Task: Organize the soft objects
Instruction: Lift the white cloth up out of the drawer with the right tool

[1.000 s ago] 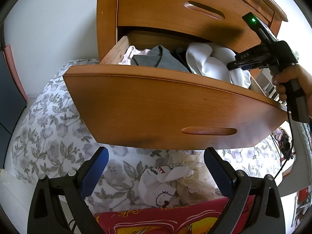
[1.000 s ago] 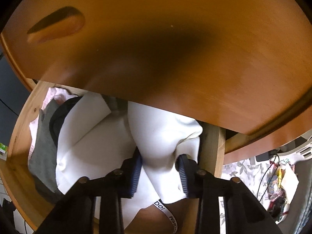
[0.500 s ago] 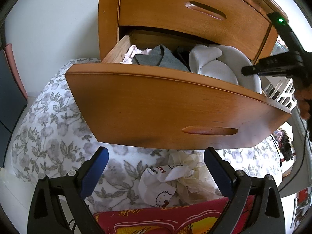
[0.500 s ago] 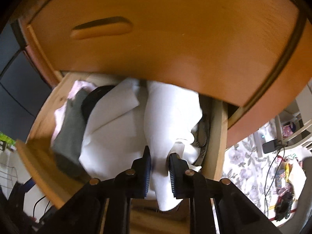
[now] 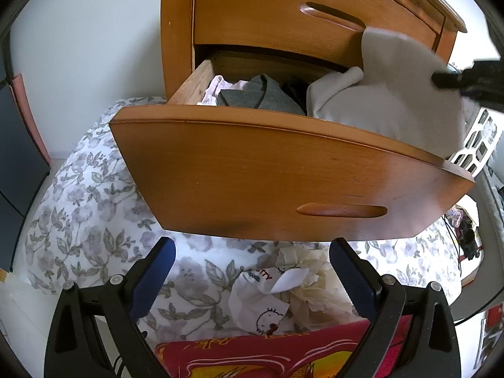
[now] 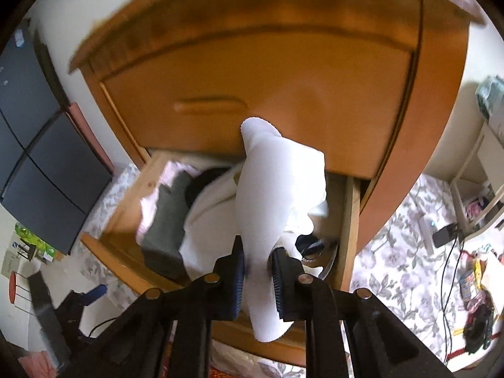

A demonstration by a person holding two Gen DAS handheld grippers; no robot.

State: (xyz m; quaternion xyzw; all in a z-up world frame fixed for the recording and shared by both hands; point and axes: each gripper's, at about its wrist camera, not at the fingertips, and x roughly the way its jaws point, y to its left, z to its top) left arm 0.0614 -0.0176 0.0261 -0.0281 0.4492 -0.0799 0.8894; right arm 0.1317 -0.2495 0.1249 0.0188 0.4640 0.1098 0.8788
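Right claw (image 6: 257, 278) is clamped on a white cloth (image 6: 277, 189), its blue pads having just closed onto the fabric, which rises in a fold above the jaws and hangs in a tongue below them. That white cloth trails back into the open drawer (image 5: 283, 170) at its right-hand end, draping over the drawer's front edge in the left wrist view. Beside it in the drawer lie a grey folded garment (image 5: 264, 94), something dark (image 6: 204, 179) and a pale pink piece (image 5: 217, 85) toward the left corner. Left claw (image 5: 252, 271) stands wide apart with nothing between its pads, held over a bed covered in a grey floral sheet (image 5: 82, 220). On that sheet, below the drawer front, sit a crumpled white cartoon-print cloth (image 5: 261, 305), a cream crumpled fabric (image 5: 315, 286) touching it, and a red and yellow printed cloth (image 5: 258, 356) at the near edge. The drawer belongs to a wooden chest (image 5: 252, 9) set against a white wall (image 5: 82, 37); a dark panelled cabinet (image 6: 41, 163) stands to the left, and cables and small clutter lie on the sheet at far right.
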